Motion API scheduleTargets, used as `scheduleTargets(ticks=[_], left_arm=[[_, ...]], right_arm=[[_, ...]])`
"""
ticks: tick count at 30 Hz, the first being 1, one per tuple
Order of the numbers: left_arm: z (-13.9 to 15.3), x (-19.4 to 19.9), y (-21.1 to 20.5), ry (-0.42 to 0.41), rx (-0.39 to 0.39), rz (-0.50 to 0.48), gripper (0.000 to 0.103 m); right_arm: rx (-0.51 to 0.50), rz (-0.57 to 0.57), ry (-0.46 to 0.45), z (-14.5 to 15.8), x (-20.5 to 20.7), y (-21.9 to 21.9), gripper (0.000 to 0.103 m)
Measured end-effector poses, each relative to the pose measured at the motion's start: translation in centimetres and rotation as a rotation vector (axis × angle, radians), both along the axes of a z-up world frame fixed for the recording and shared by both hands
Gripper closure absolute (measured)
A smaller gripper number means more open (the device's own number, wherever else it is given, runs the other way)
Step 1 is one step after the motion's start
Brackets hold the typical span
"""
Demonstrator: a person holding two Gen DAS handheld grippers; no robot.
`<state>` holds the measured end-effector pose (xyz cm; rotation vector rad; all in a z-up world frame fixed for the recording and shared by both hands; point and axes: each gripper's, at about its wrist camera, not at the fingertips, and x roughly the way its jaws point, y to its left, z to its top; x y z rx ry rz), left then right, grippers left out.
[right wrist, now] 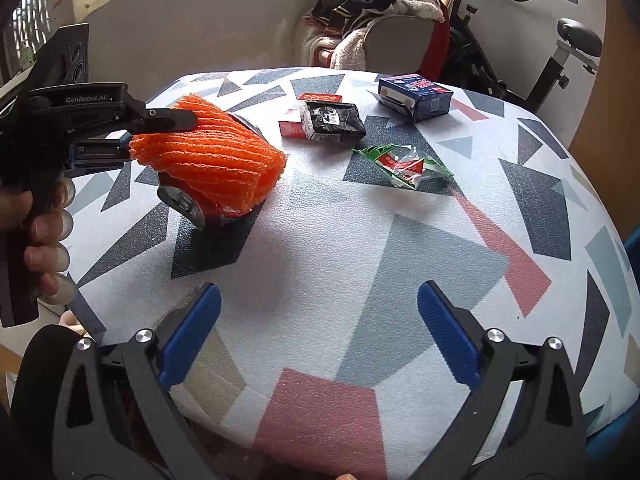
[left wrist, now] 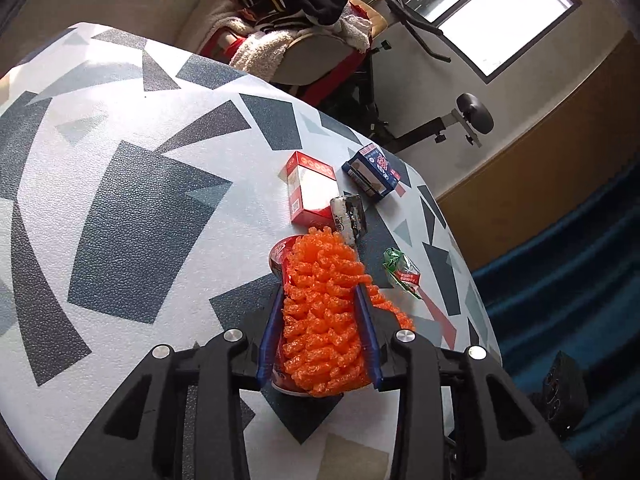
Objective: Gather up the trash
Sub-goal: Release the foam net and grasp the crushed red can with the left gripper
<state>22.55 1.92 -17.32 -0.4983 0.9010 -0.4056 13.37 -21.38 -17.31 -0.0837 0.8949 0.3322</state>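
Note:
My left gripper (left wrist: 320,296) is shut on an orange foam net (left wrist: 324,320) wrapped around a red can (left wrist: 280,254); both rest on the patterned table (left wrist: 120,184). The right wrist view shows that net (right wrist: 212,156), the can (right wrist: 188,204) and the left gripper (right wrist: 160,136) at left. My right gripper (right wrist: 318,300) is open and empty near the table's front edge. Further off lie a red-and-white box (left wrist: 310,188), a black-and-white packet (left wrist: 350,216), a blue carton (left wrist: 372,170) and a green-and-red wrapper (left wrist: 402,274). The right wrist view shows the same packet (right wrist: 332,120), carton (right wrist: 416,94) and wrapper (right wrist: 404,166).
A chair piled with clothes (left wrist: 296,12) stands behind the table. An exercise bike (left wrist: 460,120) is at the back right. A black speaker (left wrist: 560,392) sits on the blue floor covering (left wrist: 560,288) to the right. The red box (right wrist: 316,98) lies behind the black packet.

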Motion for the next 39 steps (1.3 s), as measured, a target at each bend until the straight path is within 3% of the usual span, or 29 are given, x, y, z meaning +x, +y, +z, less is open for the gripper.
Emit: scheduleTargets(ticks=[2, 7, 10, 12, 13, 18, 23, 25, 27, 30, 34, 39], left_arm=[[0.7, -0.4, -0.1, -0.031, 0.045, -0.012, 0.074], [2.6, -0.9, -0.5, -0.091, 0.071, -0.056, 0.075], [2.5, -0.9, -0.9, -0.083, 0.098, -0.093, 0.065], [2.2, -1.1, -1.3, -0.093, 0.156, -0.11, 0.066], [2.0, -1.3, -1.6, -0.101, 0.175, -0.12, 0.072], [2.4, -1.9, -1.9, -0.125, 0.232, -0.1, 0.072], [3.1, -1.9, -1.8, -0.151, 0.29, -0.084, 0.052], [2.9, -1.8, -1.7, -0.138, 0.31, -0.082, 0.051], [2.8, -2.0, -1.4, -0.134, 0.281, -0.091, 0.051], [3.0, -2.2, -0.9, -0.131, 0.098, -0.153, 0.051], [3.7, -2.4, -1.0, -0.145, -0.033, -0.192, 0.049], [3.9, -2.0, -0.1, -0.15, 0.03, -0.127, 0.049]], right_arm=[[0.003, -0.004, 0.005, -0.1, 0.0, -0.2, 0.006], [0.01, -0.002, 0.006, -0.1, 0.1, -0.5, 0.006], [0.016, 0.002, 0.007, -0.2, 0.0, -0.4, 0.006], [0.019, 0.005, 0.01, -0.3, -0.1, -0.3, 0.006], [0.02, 0.006, 0.011, -0.3, -0.2, -0.2, 0.006], [0.022, 0.007, 0.021, -0.7, -0.3, -0.3, 0.006], [0.03, 0.002, 0.027, -0.8, -0.4, -0.6, 0.006], [0.032, 0.0, 0.028, -0.8, -0.4, -0.7, 0.006], [0.035, -0.002, 0.026, -0.7, -0.4, -0.8, 0.006], [0.038, 0.0, 0.029, -0.8, -0.3, -0.7, 0.006], [0.031, 0.013, 0.028, -0.9, 0.1, 0.0, 0.006], [0.027, 0.03, 0.003, -0.6, 0.7, 1.0, 0.006]])
